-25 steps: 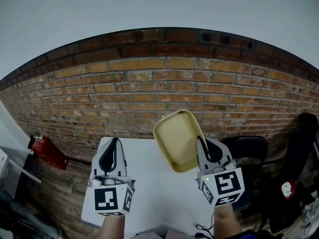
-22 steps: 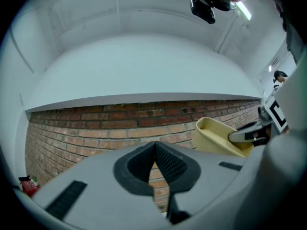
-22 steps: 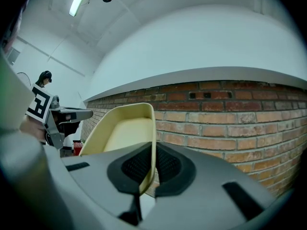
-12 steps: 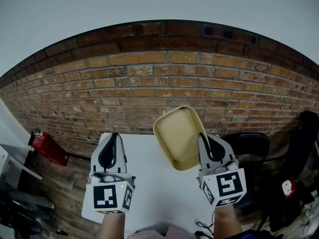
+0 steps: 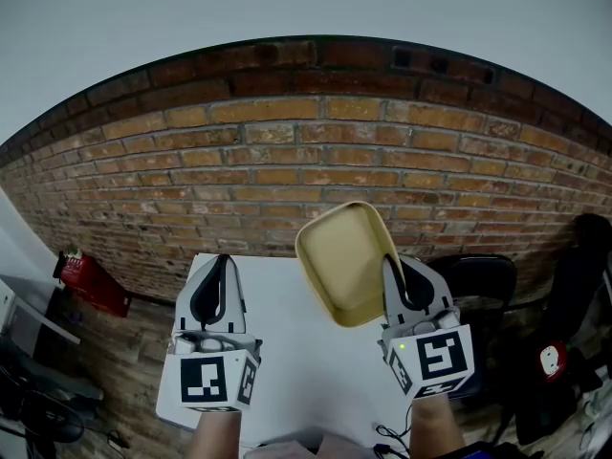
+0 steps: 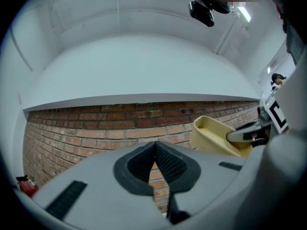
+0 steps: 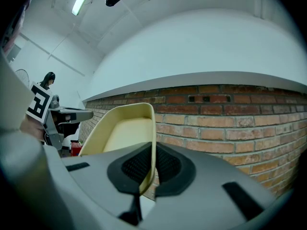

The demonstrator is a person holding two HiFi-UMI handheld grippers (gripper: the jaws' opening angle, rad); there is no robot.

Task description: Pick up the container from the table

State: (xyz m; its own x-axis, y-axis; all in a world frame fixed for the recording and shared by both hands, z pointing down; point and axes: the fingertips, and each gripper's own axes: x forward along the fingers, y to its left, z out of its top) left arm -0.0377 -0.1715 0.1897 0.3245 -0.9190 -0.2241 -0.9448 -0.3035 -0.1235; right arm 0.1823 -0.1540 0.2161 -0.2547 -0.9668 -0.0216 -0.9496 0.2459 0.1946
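A shallow cream container (image 5: 342,261) hangs tilted in the air above the white table (image 5: 287,371), its hollow facing left. My right gripper (image 5: 392,271) is shut on the container's right rim; in the right gripper view the thin rim (image 7: 152,143) runs between the black pads (image 7: 170,164). My left gripper (image 5: 219,264) is held to the left of the container, apart from it. Its pads (image 6: 168,164) meet with nothing between them. The left gripper view shows the container (image 6: 213,135) off to the right with the right gripper (image 6: 247,134) on it.
A brick wall (image 5: 239,170) rises just behind the table's far edge. A red object (image 5: 91,290) lies on the wooden floor at left. A black chair (image 5: 478,280) and dark bags (image 5: 574,275) stand at right.
The head view has tipped slightly. Both grippers and the container keep their places.
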